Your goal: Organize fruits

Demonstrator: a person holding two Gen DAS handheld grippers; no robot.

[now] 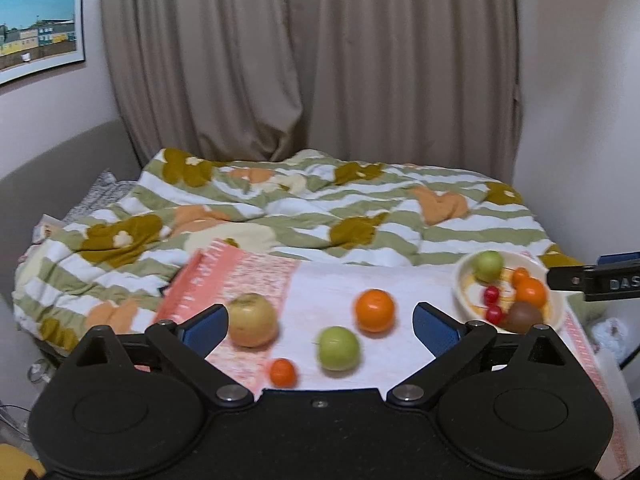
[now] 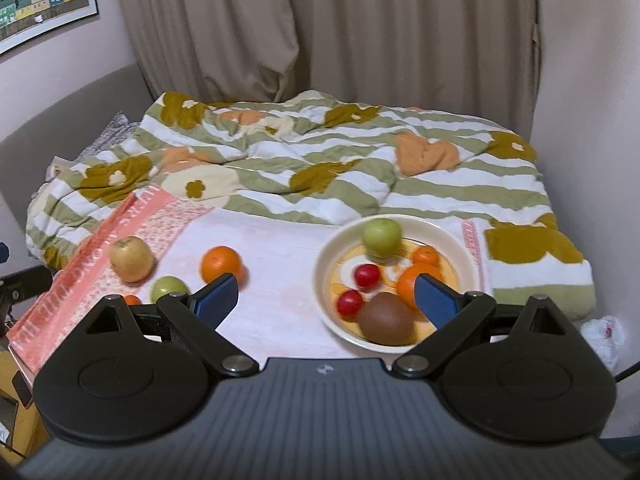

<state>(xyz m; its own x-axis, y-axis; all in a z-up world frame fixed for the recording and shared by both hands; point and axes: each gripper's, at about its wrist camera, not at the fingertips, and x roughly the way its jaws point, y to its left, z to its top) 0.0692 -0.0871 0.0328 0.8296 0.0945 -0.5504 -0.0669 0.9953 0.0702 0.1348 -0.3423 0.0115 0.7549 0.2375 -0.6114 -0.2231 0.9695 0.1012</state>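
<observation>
Fruit is partly gathered, by the look of it. On the bench (image 2: 280,248), the cream plate (image 2: 460,248) already carries a green apple (image 2: 382,236), two oranges, one large (image 2: 408,280) and one small (image 2: 426,255), two little red fruits (image 2: 367,275), and a brown kiwi (image 2: 386,318) at its near edge. Four pieces lie loose on the bench to the plate's left, well apart from it: a yellow-brown apple (image 1: 253,320) resting on the pink patterned strip (image 1: 224,280), a big orange (image 1: 375,310), a second green apple (image 1: 338,348), and a small orange (image 1: 283,372) nearest the camera. Left tongs (image 1: 320,320) are spread wide with nothing between the blue pads, hovering above the loose fruit; no pad touches anything. Right tongs (image 2: 326,296) are likewise released and empty, hanging over the plate's near-left rim, with the kiwi showing beyond one pad. Judging from that, roughly six pieces are placed and four remain, so the job is past halfway but unfinished. Whichever loose piece goes next, the plate is already crowded toward its right side, leaving room mainly near the left rim. A striped quilt (image 2: 320,168) lies rumpled behind the bench.
</observation>
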